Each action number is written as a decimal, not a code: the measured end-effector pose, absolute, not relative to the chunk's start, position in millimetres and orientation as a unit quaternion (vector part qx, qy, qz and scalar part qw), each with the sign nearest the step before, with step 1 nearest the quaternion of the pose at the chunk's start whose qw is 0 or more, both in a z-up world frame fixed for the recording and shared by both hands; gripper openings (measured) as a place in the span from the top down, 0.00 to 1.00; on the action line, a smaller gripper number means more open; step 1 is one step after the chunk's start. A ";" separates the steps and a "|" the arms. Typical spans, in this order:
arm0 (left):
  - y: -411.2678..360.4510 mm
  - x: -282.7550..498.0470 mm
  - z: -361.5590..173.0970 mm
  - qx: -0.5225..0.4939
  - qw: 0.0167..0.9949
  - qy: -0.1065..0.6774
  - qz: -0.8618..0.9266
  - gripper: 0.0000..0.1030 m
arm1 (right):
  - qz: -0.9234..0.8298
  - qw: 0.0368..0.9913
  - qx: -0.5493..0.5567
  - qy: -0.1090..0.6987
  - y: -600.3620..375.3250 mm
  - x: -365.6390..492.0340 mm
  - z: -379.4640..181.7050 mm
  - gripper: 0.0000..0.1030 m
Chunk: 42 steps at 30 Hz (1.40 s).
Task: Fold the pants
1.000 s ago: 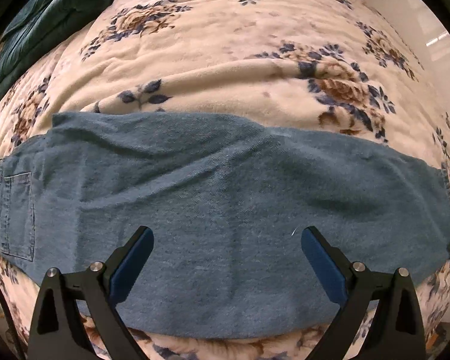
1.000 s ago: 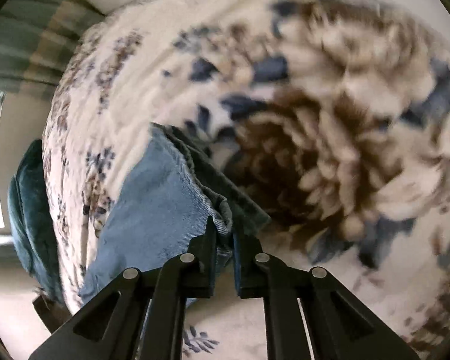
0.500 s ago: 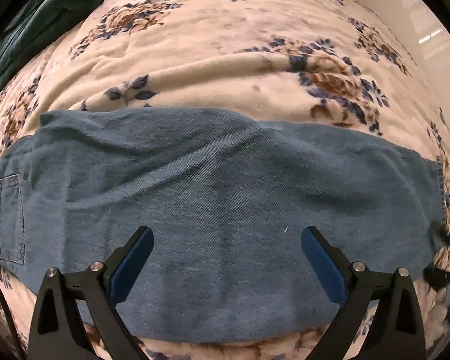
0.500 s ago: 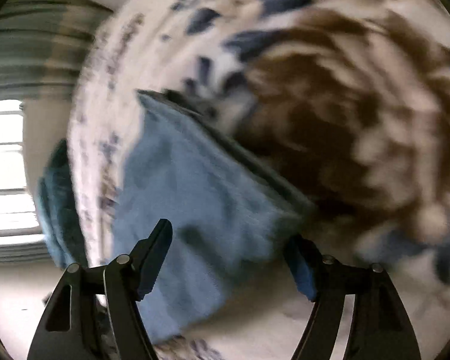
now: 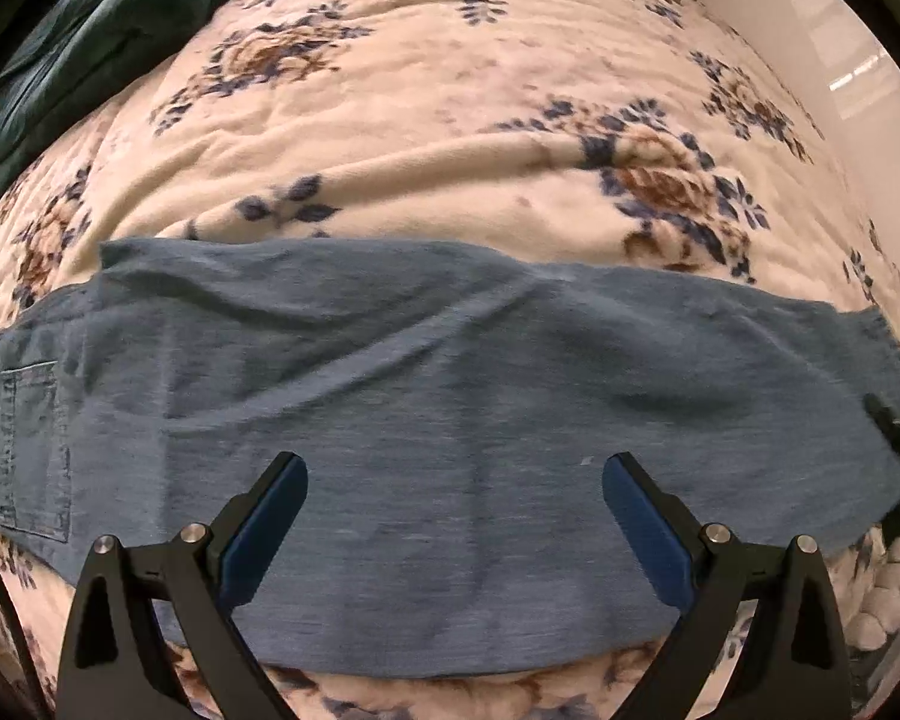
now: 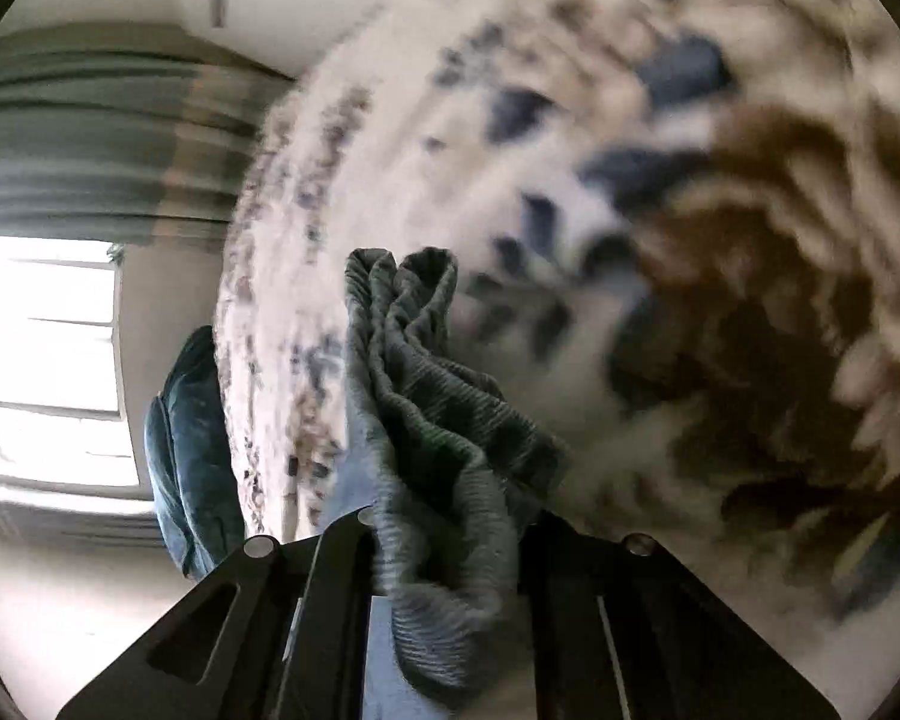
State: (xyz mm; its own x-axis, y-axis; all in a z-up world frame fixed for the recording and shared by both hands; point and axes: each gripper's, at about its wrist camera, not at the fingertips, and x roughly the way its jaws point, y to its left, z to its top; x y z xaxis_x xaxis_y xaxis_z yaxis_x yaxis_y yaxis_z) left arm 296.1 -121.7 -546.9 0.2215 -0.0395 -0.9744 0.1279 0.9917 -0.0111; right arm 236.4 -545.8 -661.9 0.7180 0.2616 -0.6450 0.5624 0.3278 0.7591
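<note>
No brand, label or writing can be read anywhere in either view.

In the left wrist view, a dark teal cover [image 5: 84,54] bunches in the upper left corner of the frame. The jeans [image 5: 450,420] lie flat in a long band from the left edge to the right edge, doubled lengthwise, with a back pocket [image 5: 36,450] at the far left and the leg hem at the far right. The left gripper [image 5: 455,501] sits at the bottom centre, its blue pads [image 5: 264,534] well apart above the denim with nothing between them. The surface is a cream blanket [image 5: 450,120] with brown and blue flowers; a pale wall [image 5: 822,60] fills the upper right.

In the right wrist view, much blurred, a bright window [image 6: 48,360] and grey-green curtain [image 6: 90,144] stand at the left. At bottom centre the right gripper [image 6: 444,546] has just been closing and is clamped on a bunched fold of the jeans' hem [image 6: 438,420].
</note>
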 end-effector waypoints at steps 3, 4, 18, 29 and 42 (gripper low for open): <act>-99.9 296.0 -538.3 0.026 0.786 0.616 -0.041 0.02 | -0.101 0.731 0.574 0.355 -543.7 241.6 -648.8 0.89; -88.8 295.9 -533.4 0.019 0.790 0.612 -0.035 0.02 | -0.096 0.734 0.570 0.356 -539.3 246.5 -642.6 0.89; 102.3 268.8 -485.4 -0.105 0.801 0.582 0.099 0.02 | -0.041 0.854 0.222 0.469 -276.2 375.0 -514.5 0.89; 241.3 237.1 -477.1 -0.110 0.786 0.583 0.174 0.02 | 0.047 0.819 0.007 0.572 27.1 382.8 -618.9 0.89; 214.4 275.8 -481.0 -0.206 0.773 0.595 0.077 0.02 | 0.119 0.766 0.214 0.594 -67.8 347.0 -570.0 0.15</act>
